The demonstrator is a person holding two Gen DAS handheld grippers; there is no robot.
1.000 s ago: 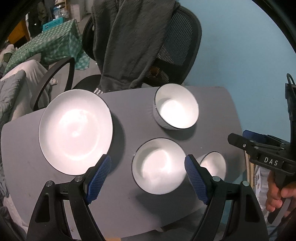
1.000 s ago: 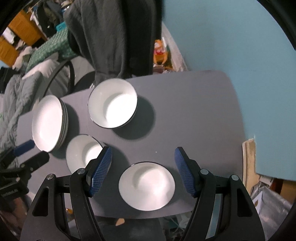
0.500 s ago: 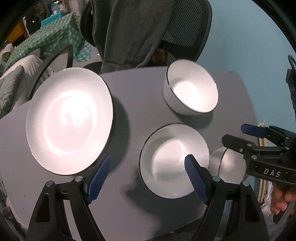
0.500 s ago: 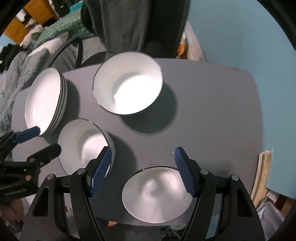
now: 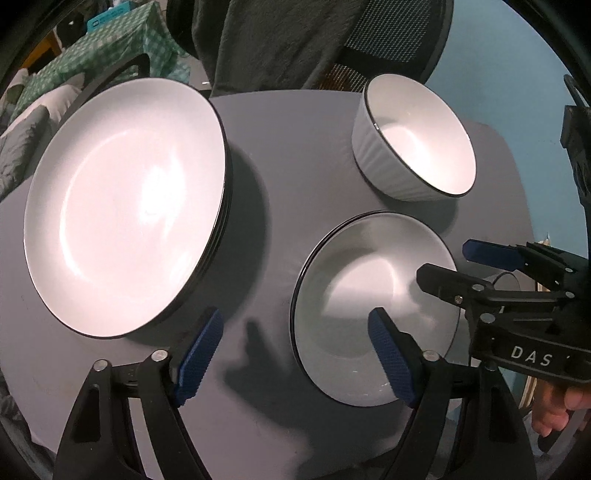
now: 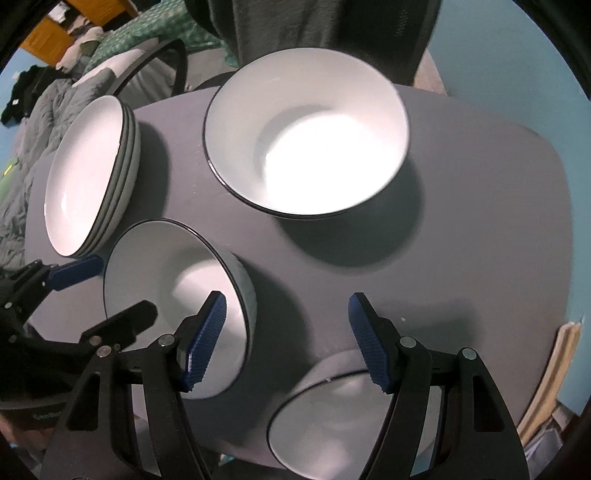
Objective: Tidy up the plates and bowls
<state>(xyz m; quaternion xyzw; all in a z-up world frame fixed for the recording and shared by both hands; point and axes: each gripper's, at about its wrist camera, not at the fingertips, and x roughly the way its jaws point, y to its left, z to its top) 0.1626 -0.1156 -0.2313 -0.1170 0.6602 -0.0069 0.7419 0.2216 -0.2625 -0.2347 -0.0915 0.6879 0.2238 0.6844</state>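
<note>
**Both tongs wide above the dishes**

Left tongs (image 5: 295,354) are spread wide and hold nothing; their blue pads hang over the grey table (image 5: 280,192), the right pad over the near rim of a shallow bowl (image 5: 373,299). Right tongs (image 6: 286,338) also gape wide and empty, the left pad over that same shallow bowl (image 6: 173,314), the right pad over a small bowl (image 6: 332,424) at the table's near edge. Left of the shallow bowl sits a stack of plates (image 5: 122,199); behind it stands a deep ribbed bowl (image 5: 417,136). Beyond the table is an office chair (image 5: 388,33) draped with a dark garment, then a blue wall (image 6: 517,62) and a green checked cloth (image 5: 110,48). Compared with a second ago, both tongs have come lower and closer to the dishes, which now fill more of each view.
</note>
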